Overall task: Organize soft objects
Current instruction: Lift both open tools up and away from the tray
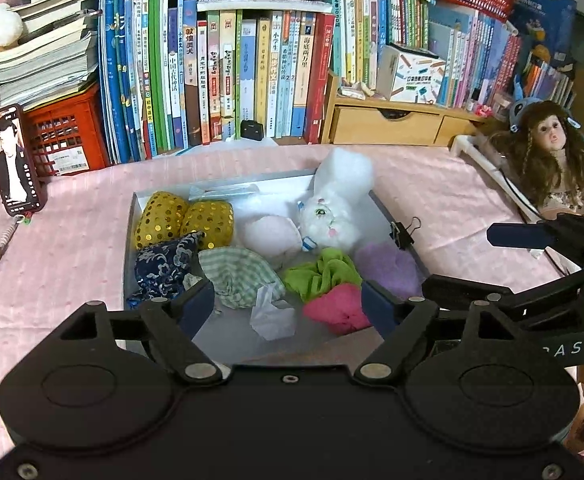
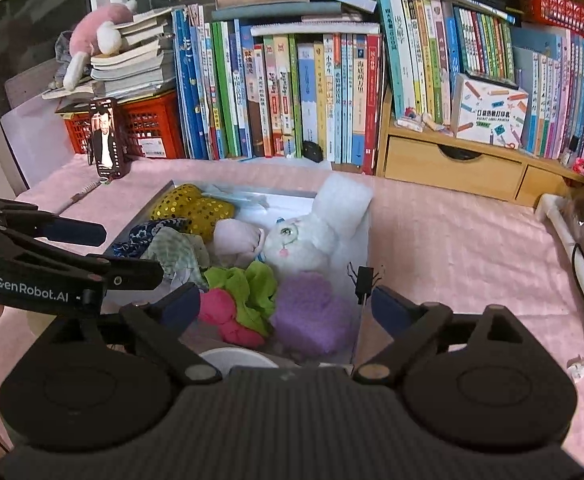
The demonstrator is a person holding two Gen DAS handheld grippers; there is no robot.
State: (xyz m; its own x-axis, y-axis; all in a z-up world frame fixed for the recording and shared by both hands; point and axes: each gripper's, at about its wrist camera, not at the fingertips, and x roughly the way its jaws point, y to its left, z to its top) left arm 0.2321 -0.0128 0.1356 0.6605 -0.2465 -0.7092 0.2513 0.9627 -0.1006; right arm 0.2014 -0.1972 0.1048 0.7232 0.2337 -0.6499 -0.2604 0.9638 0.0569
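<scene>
Both grippers, left gripper (image 1: 288, 306) and right gripper (image 2: 286, 308), hang with jaws apart and nothing between them over the near edge of the shallow box (image 1: 130, 240) mid-desk, which holds magenta cloth (image 1: 337, 306), green cloth (image 1: 319, 276), purple pouf (image 2: 311, 312), white plush cat (image 1: 331, 220) and gold sequin pouches (image 1: 184, 220).

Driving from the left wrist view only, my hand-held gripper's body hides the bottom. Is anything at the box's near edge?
Observer: Yes. A white round rim, perhaps a bowl or cup, shows just below the crumpled magenta cloth.
Operator: Anything loose to the right of the box?
Observer: A small white scrap lies on the pink tablecloth, well right of the shallow box.
</scene>
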